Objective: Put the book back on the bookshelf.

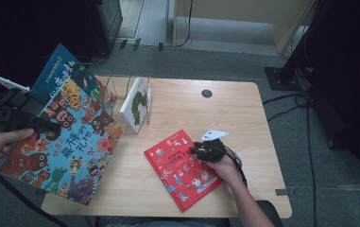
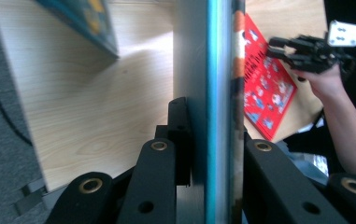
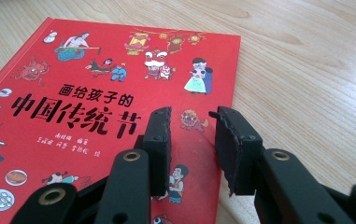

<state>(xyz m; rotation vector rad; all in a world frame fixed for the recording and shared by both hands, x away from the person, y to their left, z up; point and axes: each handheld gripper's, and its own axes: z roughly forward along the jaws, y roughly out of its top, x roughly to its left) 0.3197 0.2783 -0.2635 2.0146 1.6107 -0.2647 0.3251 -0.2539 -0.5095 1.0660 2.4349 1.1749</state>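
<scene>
Gripping the big blue book (image 1: 69, 137) in our left tongs (image 1: 43, 126), we swing it rackward; right tongs (image 1: 197, 150), slightly spread, rest on the red book (image 1: 182, 170), steadying it.

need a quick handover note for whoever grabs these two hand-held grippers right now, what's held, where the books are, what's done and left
Left hand-held gripper: shut on the edge of the big blue animal book, held tilted over the table's left edge.
Right hand-held gripper: jaws apart, nothing between them, resting over the red book, which lies flat at the front of the table.
Clear rack at the back holds one white book leaning upright. Another blue book sits behind the held one.
Done: one book racked, it seems. Left: probably rack the held book, then pick up the red one.
</scene>
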